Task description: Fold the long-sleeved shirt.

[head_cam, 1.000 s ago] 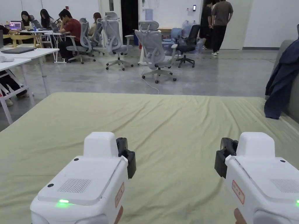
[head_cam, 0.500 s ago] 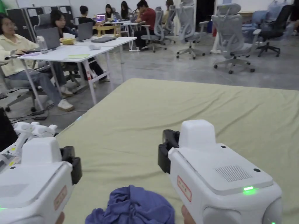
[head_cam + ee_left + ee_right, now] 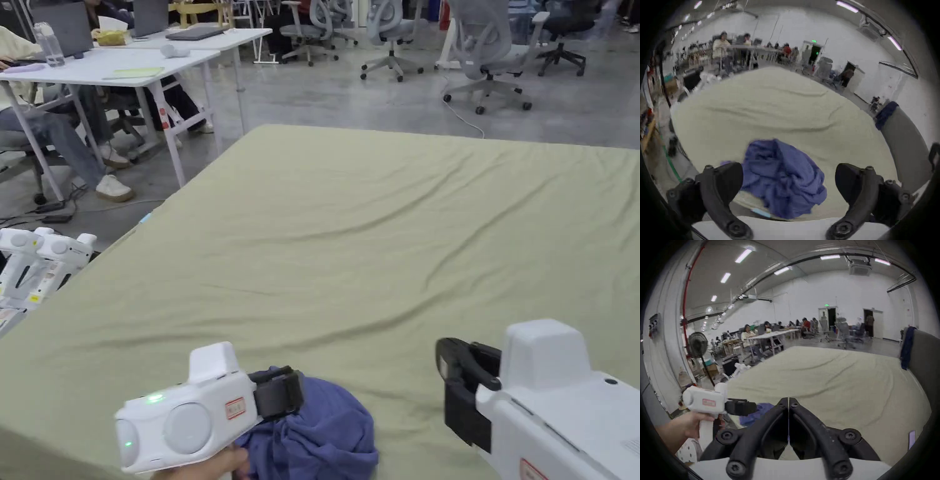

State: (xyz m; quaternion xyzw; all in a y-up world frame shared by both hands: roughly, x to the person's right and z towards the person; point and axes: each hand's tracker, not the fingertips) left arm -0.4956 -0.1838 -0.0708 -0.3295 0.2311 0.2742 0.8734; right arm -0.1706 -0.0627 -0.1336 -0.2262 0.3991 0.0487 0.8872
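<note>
Now the left gripper point(image 3: 294, 390) has come down to the crumpled shirt point(image 3: 325, 431) at 6 o'clock, jaws wide; right gripper point(image 3: 788, 400) closed, empty. Soft, light cloth; I would grip an edge.

The long-sleeved shirt point(image 3: 325, 431) is a blue-purple thing, bunched into a loose, rumpled heap with no sleeve or collar to be picked out among the folds. It sits on the pale green bed point(image 3: 375, 250), right at the near edge toward the left corner. From the left gripper view the shirt point(image 3: 782, 175) rises to a soft peak in the middle, and part of it spills over the edge of the bed point(image 3: 769, 113).
</note>
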